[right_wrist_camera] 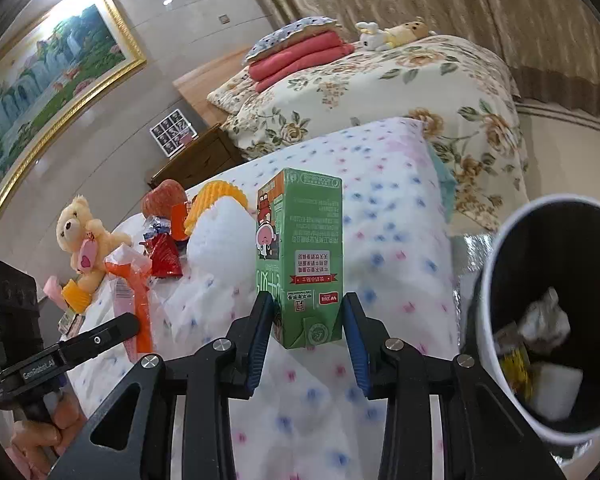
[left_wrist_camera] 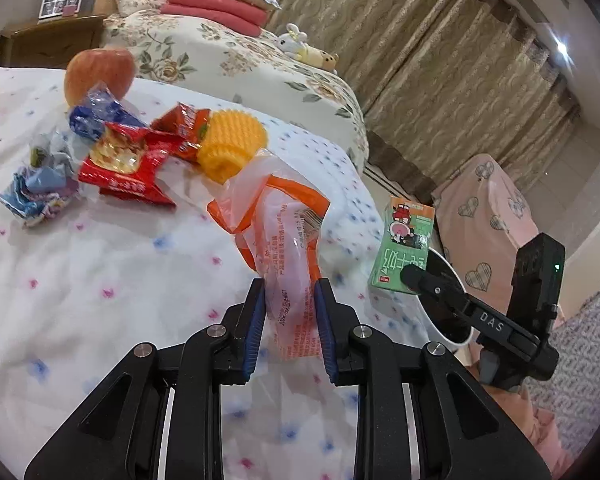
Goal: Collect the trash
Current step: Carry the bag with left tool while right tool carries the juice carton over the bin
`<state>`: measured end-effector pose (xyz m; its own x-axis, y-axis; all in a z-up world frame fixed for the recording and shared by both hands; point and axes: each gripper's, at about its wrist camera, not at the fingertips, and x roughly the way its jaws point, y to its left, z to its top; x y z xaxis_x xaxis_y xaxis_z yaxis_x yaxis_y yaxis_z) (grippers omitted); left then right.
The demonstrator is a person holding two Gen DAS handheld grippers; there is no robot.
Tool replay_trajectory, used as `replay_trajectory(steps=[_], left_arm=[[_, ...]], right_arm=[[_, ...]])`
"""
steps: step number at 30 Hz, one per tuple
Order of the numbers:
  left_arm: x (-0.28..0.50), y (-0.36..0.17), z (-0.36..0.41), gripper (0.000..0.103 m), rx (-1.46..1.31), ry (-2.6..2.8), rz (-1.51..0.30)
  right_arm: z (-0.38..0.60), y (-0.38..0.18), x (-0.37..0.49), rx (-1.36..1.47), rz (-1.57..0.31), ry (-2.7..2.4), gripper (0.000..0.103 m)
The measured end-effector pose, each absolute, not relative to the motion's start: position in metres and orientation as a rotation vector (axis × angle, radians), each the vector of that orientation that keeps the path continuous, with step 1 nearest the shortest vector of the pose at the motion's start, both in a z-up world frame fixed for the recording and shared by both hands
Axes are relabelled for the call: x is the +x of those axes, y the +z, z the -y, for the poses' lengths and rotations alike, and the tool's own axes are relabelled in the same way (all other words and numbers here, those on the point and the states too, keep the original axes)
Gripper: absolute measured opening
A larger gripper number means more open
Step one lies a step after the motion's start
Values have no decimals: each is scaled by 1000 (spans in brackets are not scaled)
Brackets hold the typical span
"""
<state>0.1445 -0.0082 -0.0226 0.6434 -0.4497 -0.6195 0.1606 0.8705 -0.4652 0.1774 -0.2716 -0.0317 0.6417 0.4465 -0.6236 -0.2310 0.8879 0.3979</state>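
Note:
My left gripper (left_wrist_camera: 290, 308) is shut on a clear plastic wrapper with orange stripes (left_wrist_camera: 276, 216), lifted off the white dotted blanket (left_wrist_camera: 100, 280). My right gripper (right_wrist_camera: 306, 320) is shut on the lower end of a green drink carton (right_wrist_camera: 300, 256), held upright above the blanket. In the left wrist view the carton (left_wrist_camera: 406, 248) hangs over the white rim of the trash bin (left_wrist_camera: 452, 320). In the right wrist view the bin (right_wrist_camera: 496, 240) stands just right of the carton, black inside, with crumpled paper and wrappers in it. The left gripper (right_wrist_camera: 134, 322) with its orange wrapper (right_wrist_camera: 132, 280) shows at far left.
On the blanket lie red snack wrappers (left_wrist_camera: 128, 164), a blue wrapper (left_wrist_camera: 96, 114), a crumpled pale wrapper (left_wrist_camera: 36, 188), a yellow foam net (left_wrist_camera: 232, 142) and an apple (left_wrist_camera: 100, 74). A teddy bear (right_wrist_camera: 82, 240) sits at the left. A floral-quilted bed (right_wrist_camera: 380, 92) lies behind.

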Motion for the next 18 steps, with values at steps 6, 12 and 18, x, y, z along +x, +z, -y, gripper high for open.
replay_trajectory(steps=[6, 12, 18], left_arm=[[140, -20, 35, 23, -361, -421, -812], [141, -15, 64, 23, -332, -479, -824], [145, -11, 93, 23, -296, -528, -830]], right_arm=[[291, -29, 157, 321, -766, 363, 36], [314, -25, 141, 346, -749, 322, 36], [338, -24, 130, 369, -733, 287, 36]])
